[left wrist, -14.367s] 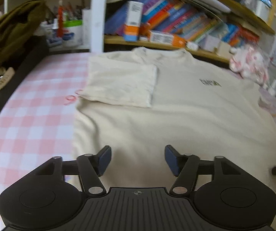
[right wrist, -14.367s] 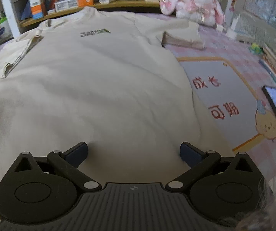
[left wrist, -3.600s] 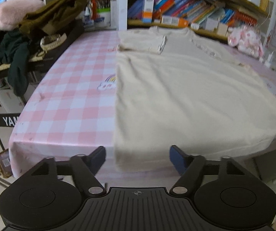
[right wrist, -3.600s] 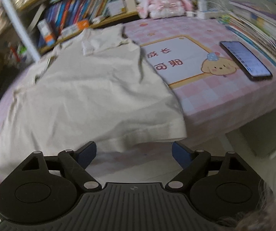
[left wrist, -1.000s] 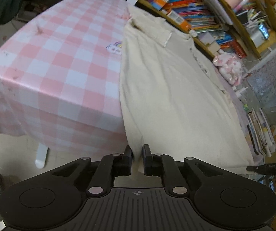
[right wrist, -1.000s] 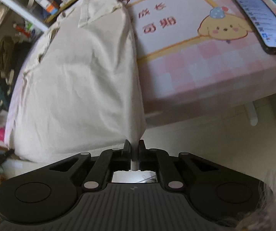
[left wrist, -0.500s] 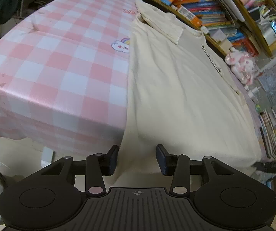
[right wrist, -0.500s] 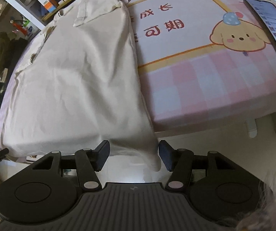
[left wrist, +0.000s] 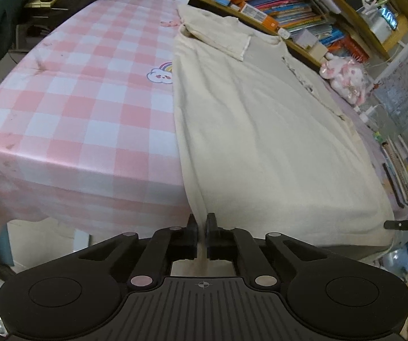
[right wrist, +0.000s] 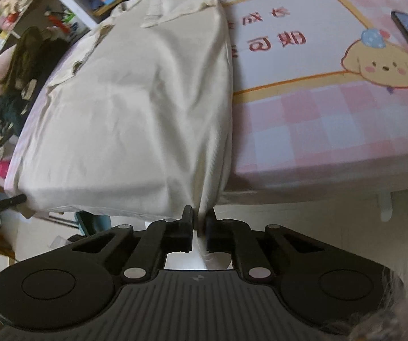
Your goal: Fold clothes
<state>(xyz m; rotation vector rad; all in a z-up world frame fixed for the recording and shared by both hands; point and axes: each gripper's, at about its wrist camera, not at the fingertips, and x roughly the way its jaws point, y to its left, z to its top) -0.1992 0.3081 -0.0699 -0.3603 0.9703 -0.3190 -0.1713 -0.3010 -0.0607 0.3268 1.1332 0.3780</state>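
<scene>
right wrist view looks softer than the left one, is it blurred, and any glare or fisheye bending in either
Right wrist view: mildly motion-blurred on the cream shirt and tablecloth print, while the right gripper stays sharp. Left wrist view: crisper, with a soft sheen on the pink checked tablecloth near the edge. Both views: fisheye bends the table edges and shelves into curves; the left gripper looms large.

Left tool (left wrist: 201,223): fingers drawn nearly together, cloth pinched between the pads, held low off the near table edge and aimed along the table. Right tool (right wrist: 199,216): same state, fingers nearly closed, a fold of cloth nipped between them, also below and out from the edge. Its tip shows dark at the right of the left wrist view.
</scene>
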